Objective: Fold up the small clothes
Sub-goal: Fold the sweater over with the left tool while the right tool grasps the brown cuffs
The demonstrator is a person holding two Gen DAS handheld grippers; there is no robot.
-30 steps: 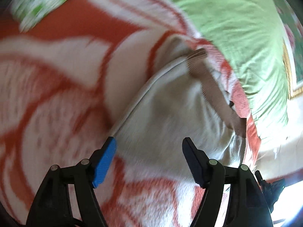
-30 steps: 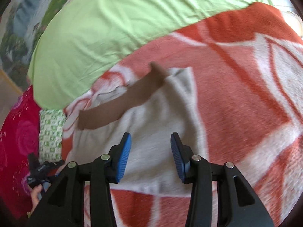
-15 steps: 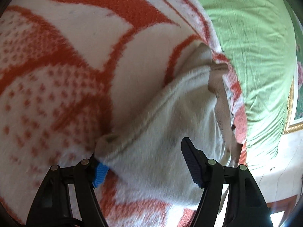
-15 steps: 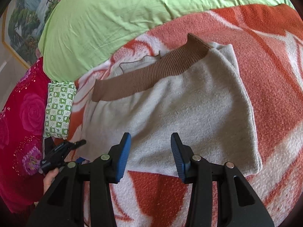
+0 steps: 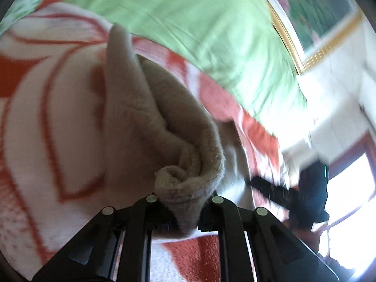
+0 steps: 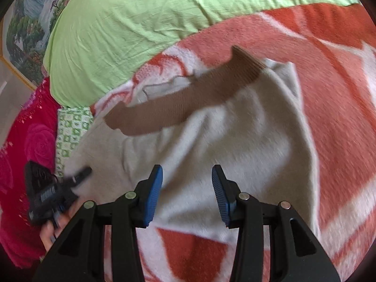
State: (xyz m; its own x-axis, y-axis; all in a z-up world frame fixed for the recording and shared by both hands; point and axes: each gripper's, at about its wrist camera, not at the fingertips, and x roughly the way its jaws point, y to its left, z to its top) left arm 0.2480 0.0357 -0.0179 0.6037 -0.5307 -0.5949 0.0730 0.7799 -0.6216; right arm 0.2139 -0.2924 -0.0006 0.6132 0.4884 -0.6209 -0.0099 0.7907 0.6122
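Note:
A small cream knit garment (image 6: 235,136) with a brown ribbed band (image 6: 178,103) lies on an orange-and-white blanket (image 6: 329,98). In the left wrist view its near edge (image 5: 164,141) is bunched into folds and lifted. My left gripper (image 5: 184,211) is closing on that bunch, which hides the pads. In the right wrist view the left gripper (image 6: 58,188) shows at the garment's left side, held by a hand. My right gripper (image 6: 186,188) hovers over the garment's near part, blue pads apart and nothing between them. It appears blurred at the right of the left wrist view (image 5: 293,195).
A green sheet (image 6: 141,23) covers the bed beyond the blanket. Red floral fabric (image 6: 28,141) and a small green checked cloth (image 6: 70,127) lie at the left. A framed painting (image 6: 23,35) hangs behind. A bright window (image 5: 347,188) is at the right.
My left gripper went from open beside the garment's edge to closed on it and swung up, gathering the cloth into folds. The right gripper shifted a little over the garment, still open.

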